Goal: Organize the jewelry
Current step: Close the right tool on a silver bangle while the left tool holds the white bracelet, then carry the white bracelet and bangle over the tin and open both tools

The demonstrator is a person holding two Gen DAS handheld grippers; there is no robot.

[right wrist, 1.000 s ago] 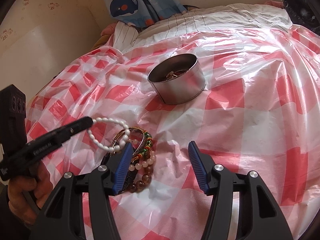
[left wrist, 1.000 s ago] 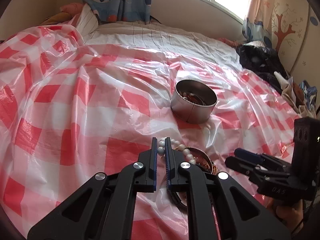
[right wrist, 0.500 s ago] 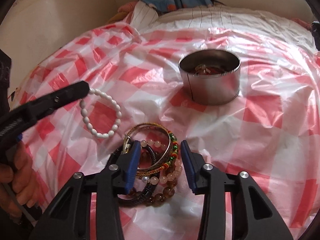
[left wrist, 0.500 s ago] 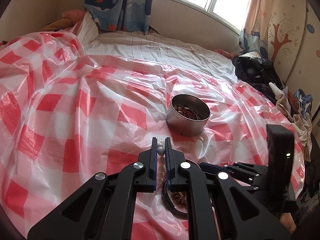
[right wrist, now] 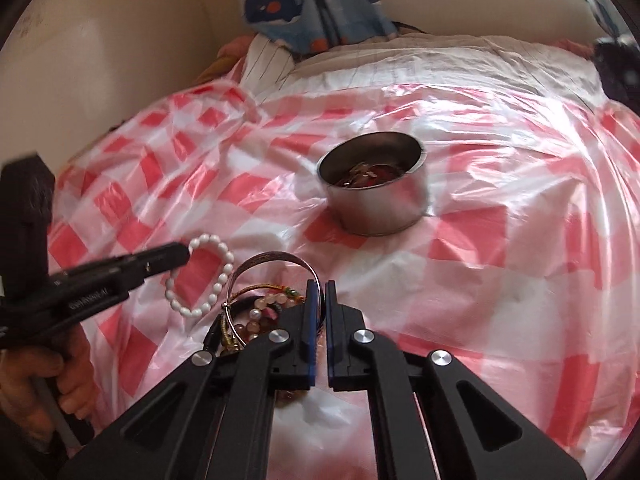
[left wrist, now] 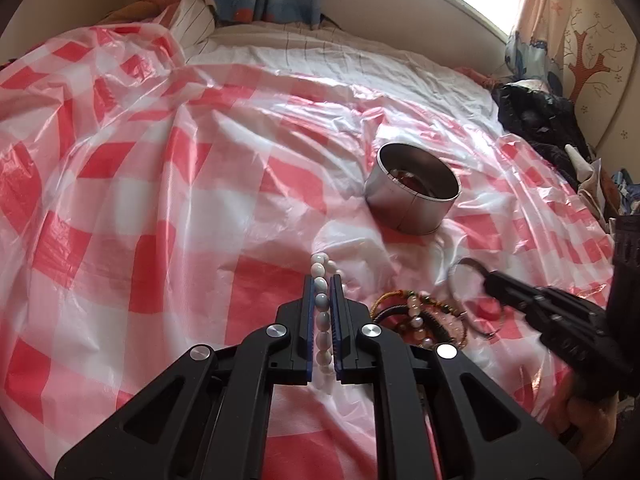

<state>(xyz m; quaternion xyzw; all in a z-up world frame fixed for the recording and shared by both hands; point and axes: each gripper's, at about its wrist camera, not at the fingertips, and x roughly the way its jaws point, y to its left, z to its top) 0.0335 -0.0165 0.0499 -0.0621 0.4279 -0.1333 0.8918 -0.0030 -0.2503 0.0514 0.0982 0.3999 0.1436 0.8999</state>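
Left wrist: checked plastic sheet [left wrist: 168, 208] covers bed.

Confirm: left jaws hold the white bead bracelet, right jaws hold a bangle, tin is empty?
Not empty. The right wrist view shows jewelry already inside the tin. The rest stands: left gripper grips the bead bracelet, right gripper grips the bangle.

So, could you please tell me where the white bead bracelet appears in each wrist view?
Left wrist view: the white bead bracelet runs up bottom centre, clamped between the left gripper fingers.
Right wrist view: it hangs as a loop at left, from that gripper's tip.
Shared landmark: the metal tin beyond it.
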